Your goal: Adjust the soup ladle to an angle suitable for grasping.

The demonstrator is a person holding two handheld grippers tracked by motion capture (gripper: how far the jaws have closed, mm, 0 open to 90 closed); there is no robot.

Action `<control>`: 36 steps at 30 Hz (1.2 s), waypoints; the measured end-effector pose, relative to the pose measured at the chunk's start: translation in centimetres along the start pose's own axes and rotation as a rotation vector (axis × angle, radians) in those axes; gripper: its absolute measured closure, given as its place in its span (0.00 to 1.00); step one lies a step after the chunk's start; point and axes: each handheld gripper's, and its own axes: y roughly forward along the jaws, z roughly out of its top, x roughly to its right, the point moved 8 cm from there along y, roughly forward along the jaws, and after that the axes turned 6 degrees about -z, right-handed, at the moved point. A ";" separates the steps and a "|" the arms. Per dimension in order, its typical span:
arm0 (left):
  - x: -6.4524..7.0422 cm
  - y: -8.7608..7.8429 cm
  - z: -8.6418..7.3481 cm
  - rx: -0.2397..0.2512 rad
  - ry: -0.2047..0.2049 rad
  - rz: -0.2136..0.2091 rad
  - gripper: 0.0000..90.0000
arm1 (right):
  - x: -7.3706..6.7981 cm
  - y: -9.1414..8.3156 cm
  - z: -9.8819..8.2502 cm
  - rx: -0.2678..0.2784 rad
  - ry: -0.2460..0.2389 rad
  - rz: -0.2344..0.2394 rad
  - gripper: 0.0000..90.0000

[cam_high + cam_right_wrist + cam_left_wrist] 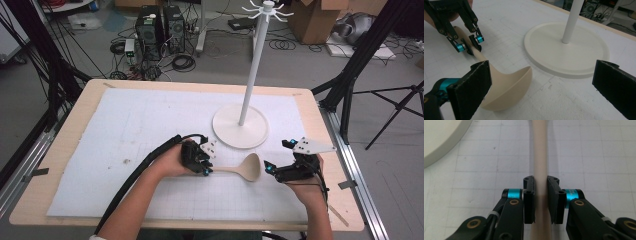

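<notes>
High view: the table carries a white gridded mat. A beige ladle lies flat on the mat, near the front edge, with its bowl toward the right and its handle running left. The left gripper sits over the handle, and its jaws are closed on it. The right gripper sits just right of the ladle bowl, held by the right hand, and points toward the bowl. A white stand with a round base, an upright pole and hooks at the top stands behind the ladle, apart from it. A cable trails from the left gripper along the left forearm.

Left gripper view: the two black jaws pinch the ladle handle from both sides, pads flat against it. The handle runs straight ahead, up the picture. The rim of the stand base shows at upper left, apart from the handle.

Right gripper view: the jaws are spread wide with nothing between the pads. The ladle bowl lies on its side just ahead of the left-hand pad; contact cannot be told. The left gripper grips the handle farther off. The stand base lies beyond the bowl, near but not touching.
</notes>
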 end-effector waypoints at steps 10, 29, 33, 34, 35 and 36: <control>0.0 0.3 0.2 0.007 -0.012 -0.029 0.84 | 0.0 0.1 0.0 -0.003 -0.003 0.002 0.01; 0.9 -7.0 -2.0 0.248 -0.095 0.077 0.45 | -0.2 0.4 -0.3 -0.019 -0.008 0.006 0.01; 1.3 -8.7 -3.8 0.282 -0.116 0.113 0.38 | -0.2 0.5 -0.5 -0.026 -0.002 0.005 0.01; 1.4 -9.1 -4.3 0.283 -0.122 0.123 0.38 | -0.2 0.5 -0.5 -0.026 -0.004 0.004 0.01; 1.4 -9.5 -4.8 0.295 -0.129 0.135 0.37 | -0.2 0.5 -0.6 -0.030 -0.002 0.002 0.01; 1.5 -9.9 -5.3 0.301 -0.132 0.140 0.36 | -0.1 0.5 -0.6 -0.031 -0.003 0.002 0.01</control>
